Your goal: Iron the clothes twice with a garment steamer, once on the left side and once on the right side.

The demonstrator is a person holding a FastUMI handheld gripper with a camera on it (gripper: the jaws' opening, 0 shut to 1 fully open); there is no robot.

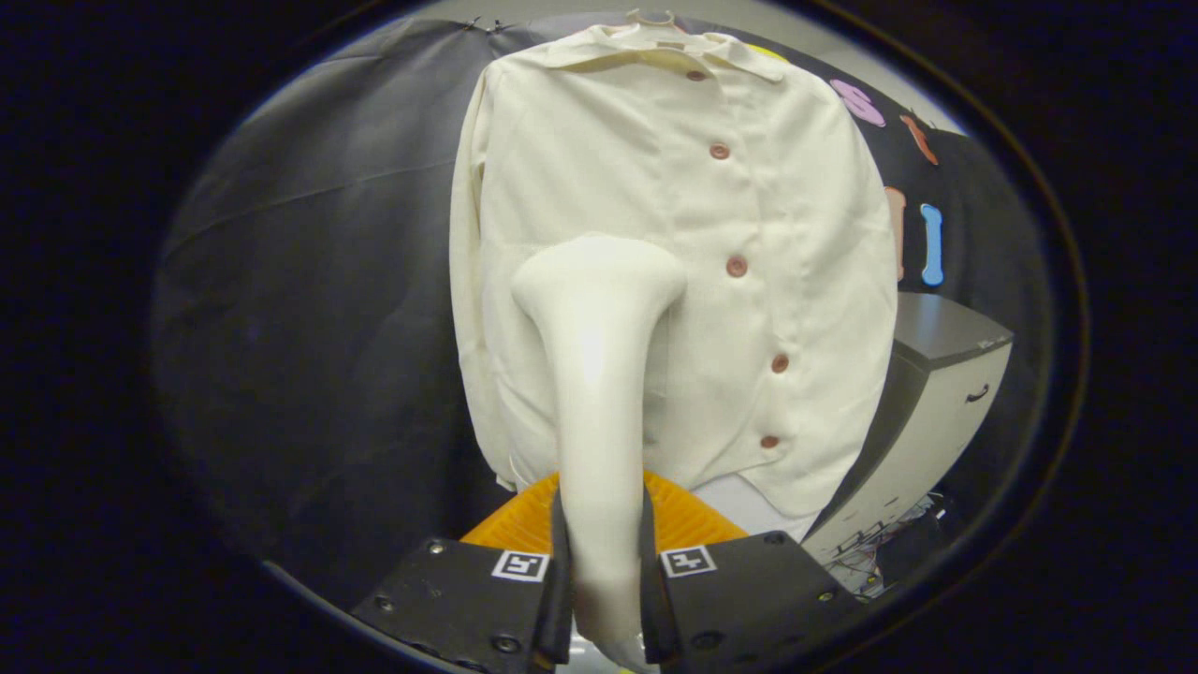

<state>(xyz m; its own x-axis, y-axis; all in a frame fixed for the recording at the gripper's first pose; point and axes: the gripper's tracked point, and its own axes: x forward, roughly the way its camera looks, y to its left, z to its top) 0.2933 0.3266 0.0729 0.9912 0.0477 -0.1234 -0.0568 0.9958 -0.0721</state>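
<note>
Hand-held gripper (601, 580): fingers clamped on the handle of the garment steamer (599, 374), head raised at 12 o'clock before the hanging shirt (674, 271), left of the buttons; pass judged in hand; next, a steady vertical stroke.

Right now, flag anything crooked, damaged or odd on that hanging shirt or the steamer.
Nothing stands out. The cream shirt hangs buttoned on its hanger, lightly creased, with no stain or tear visible. The gripper is shut on the steamer, whose head sits ahead of the fingers, over the shirt's left half.
</note>
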